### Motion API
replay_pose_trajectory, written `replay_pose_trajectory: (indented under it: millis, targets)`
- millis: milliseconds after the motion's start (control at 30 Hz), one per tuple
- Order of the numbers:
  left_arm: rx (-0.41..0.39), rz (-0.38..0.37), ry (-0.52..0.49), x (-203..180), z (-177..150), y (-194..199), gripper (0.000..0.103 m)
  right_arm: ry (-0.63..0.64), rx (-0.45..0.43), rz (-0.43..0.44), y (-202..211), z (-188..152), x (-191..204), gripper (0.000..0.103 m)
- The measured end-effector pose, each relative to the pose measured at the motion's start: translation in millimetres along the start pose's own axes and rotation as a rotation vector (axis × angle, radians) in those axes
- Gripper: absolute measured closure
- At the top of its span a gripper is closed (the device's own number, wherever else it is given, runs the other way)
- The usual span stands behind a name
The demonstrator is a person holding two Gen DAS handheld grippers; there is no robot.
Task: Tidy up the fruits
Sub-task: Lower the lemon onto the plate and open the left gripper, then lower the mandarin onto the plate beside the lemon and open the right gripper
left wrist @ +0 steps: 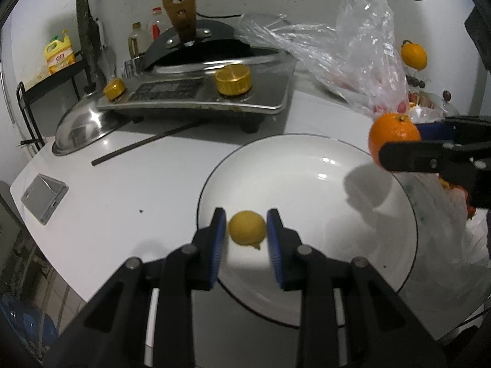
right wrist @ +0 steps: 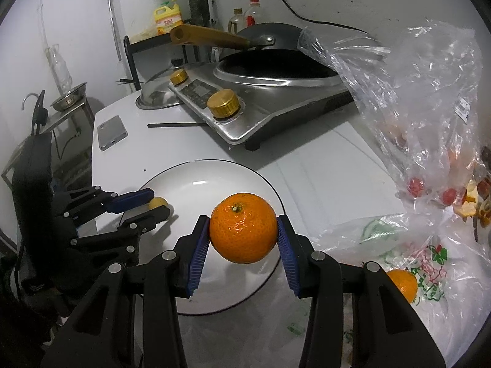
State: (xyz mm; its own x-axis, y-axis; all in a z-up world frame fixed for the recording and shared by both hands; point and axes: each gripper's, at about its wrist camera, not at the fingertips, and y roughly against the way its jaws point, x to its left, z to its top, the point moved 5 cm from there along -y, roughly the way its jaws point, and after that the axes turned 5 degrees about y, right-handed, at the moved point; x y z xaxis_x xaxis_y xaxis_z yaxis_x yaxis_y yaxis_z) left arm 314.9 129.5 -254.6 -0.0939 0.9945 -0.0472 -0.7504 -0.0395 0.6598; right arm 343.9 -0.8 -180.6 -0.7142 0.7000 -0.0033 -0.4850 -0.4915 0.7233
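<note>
We find the right claw clamped on a round, pebbled orange, held above the near rim of the glossy white plate, which lies directly beneath and ahead of it. The left claw stands parted around a small smooth lemon resting on the plate; contact is uncertain. The tabletop is white.

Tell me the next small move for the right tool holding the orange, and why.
Probably lower the right tool toward the plate and release there: the orange is clamped above the plate's bare right half, while the left tool brackets the lemon on the other side.
</note>
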Motion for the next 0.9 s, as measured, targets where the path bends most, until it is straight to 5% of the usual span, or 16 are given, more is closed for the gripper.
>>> replay_pose_trajectory:
  millis: [733, 900]
  targets:
    - [-0.076, -0.021, 0.100, 44, 8, 28, 0.066, 0.021, 0.033, 0.069, -54, 27, 36, 0.057]
    - [-0.079, -0.021, 0.135, 55, 6, 26, 0.049, 0.003, 0.052, 0.083, -67, 31, 41, 0.057]
